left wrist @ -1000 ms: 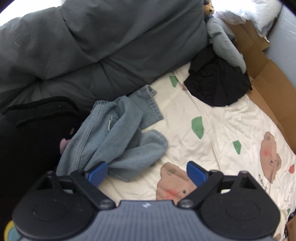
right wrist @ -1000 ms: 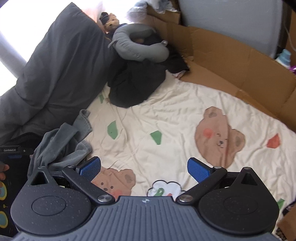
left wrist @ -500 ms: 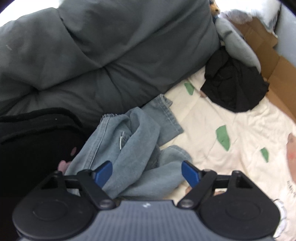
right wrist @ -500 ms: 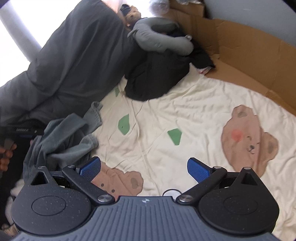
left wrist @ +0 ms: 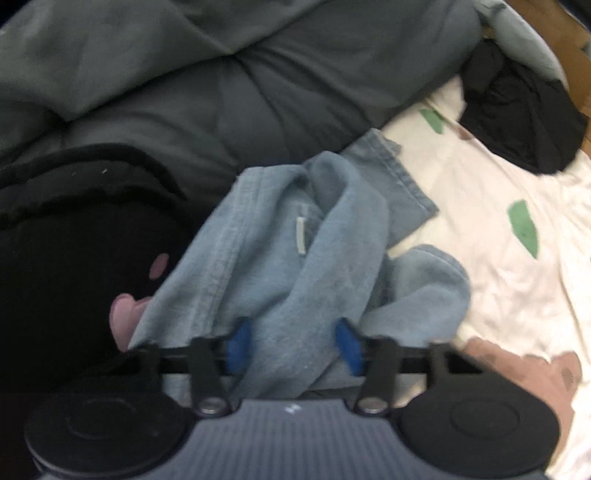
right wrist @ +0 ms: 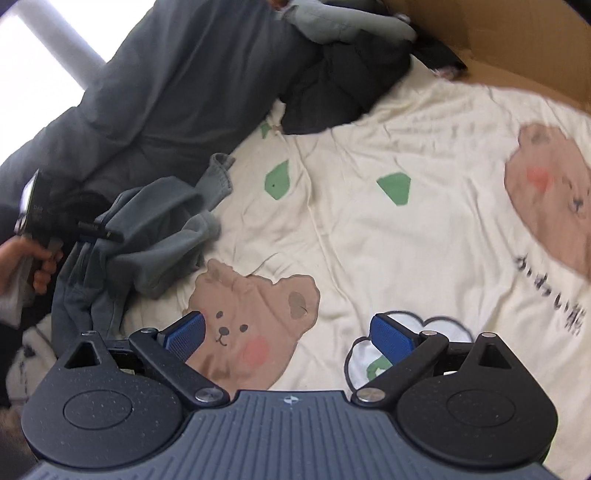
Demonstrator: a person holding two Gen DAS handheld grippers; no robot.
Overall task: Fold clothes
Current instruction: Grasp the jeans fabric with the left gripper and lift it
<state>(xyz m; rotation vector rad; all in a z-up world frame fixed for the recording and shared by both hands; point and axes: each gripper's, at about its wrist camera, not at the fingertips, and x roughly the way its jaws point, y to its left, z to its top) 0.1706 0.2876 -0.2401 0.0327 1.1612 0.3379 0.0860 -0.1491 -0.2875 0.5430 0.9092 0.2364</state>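
A crumpled blue denim garment [left wrist: 295, 258] lies on the bear-print sheet [left wrist: 498, 277], against the grey duvet. My left gripper [left wrist: 293, 345] is down in it. Its jaws are closing, a bunch of the denim fills the gap, and both blue pads [left wrist: 240, 343] press on the cloth. In the right wrist view the same garment [right wrist: 155, 229] sits at the left, with the left gripper [right wrist: 92, 232] and the hand [right wrist: 22, 266] that holds it. My right gripper [right wrist: 291, 334] hangs open low over the sheet [right wrist: 406, 240], above a printed bear, with nothing between its fingers.
A bulky grey duvet [left wrist: 221, 92] fills the back and left. A black garment [left wrist: 517, 110] lies in a heap at the far end, under a grey neck pillow [right wrist: 351, 22]. Cardboard [right wrist: 517, 48] walls the far right. A black item with pink marks [left wrist: 74, 258] lies left of the denim.
Both grippers have come down toward the bed. The left one moved onto the denim garment and its jaws narrowed around a bunch of it. The right one stayed open.
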